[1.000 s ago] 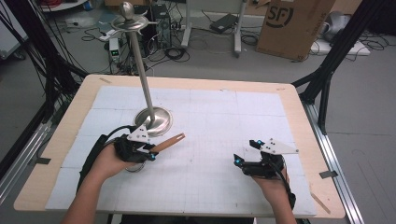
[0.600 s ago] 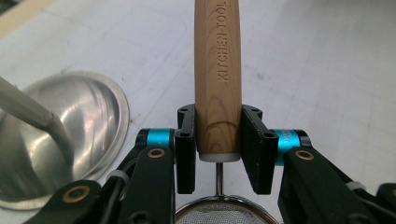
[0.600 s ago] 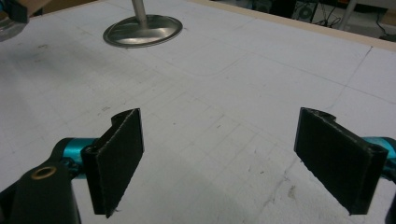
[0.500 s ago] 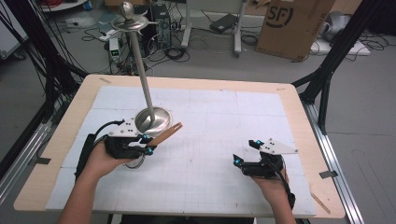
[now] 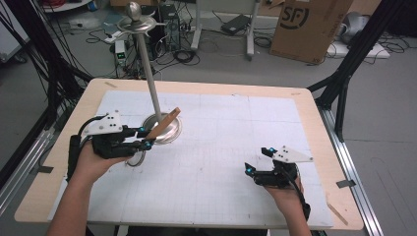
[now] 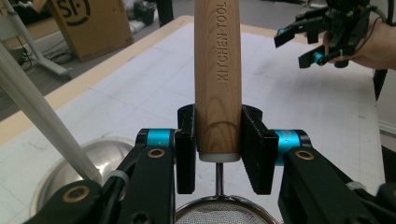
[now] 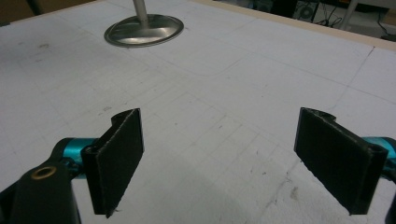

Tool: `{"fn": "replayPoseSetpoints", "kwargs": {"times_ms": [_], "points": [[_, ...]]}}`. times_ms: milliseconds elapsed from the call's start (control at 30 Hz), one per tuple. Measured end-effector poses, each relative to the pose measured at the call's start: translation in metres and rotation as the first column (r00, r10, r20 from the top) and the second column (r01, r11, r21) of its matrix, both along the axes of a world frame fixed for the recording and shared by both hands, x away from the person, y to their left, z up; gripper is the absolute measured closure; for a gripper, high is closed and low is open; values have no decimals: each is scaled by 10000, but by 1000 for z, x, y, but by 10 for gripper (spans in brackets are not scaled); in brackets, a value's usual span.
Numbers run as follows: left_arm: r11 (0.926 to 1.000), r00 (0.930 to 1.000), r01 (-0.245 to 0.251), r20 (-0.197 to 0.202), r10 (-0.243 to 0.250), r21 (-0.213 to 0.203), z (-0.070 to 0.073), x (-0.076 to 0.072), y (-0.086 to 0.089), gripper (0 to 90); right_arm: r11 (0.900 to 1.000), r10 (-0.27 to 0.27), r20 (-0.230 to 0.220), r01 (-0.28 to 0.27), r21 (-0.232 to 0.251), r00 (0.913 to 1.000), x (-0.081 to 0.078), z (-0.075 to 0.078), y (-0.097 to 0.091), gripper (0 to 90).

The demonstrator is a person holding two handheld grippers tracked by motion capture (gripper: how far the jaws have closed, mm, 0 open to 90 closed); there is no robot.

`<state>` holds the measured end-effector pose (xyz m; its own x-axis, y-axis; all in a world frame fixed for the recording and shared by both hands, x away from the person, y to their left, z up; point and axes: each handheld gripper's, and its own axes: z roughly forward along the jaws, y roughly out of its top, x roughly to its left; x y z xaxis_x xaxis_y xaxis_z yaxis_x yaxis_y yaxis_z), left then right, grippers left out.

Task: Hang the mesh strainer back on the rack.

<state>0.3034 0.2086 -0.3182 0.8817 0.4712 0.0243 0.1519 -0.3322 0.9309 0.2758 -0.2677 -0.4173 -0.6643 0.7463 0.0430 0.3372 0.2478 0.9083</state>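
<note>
My left gripper (image 5: 143,138) is shut on the wooden handle (image 5: 164,123) of a mesh strainer, held above the table's left side. In the left gripper view both pads clamp the handle (image 6: 218,70), stamped "KITCHEN TOOL", near its lower end, with the mesh bowl (image 6: 219,215) just below the jaws. The strainer's wire ring (image 5: 134,160) hangs under the hand. The handle's tip points toward the metal stand's pole (image 5: 148,73), over its round base (image 5: 169,132). My right gripper (image 5: 256,161) rests at the front right, open, with nothing between its pads (image 7: 119,158).
The stand's pole carries a hooked top piece (image 5: 135,22) high above the back left of the white gridded mat (image 5: 231,123). The wooden table edge (image 5: 339,201) frames the mat. A cardboard box (image 5: 307,24) and cables lie on the floor beyond.
The left gripper has risen with the strainer and drawn slightly left. The handle's tip has swung up toward the stand's pole. The right gripper has stayed still.
</note>
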Motion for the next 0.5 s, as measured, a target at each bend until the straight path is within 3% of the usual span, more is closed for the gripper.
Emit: {"fn": "replayPoseSetpoints", "kwargs": {"times_ms": [100, 500], "points": [[9991, 10000, 18, 79, -15, -431, 6, 0, 6, 689, 10000, 41, 52, -41, -6, 10000, 0, 0, 0, 147], [9953, 9952, -684, 652, 729, -679, 32, -1, 31, 689, 10000, 51, 69, -51, 32, 10000, 0, 1, 0, 147]]}}
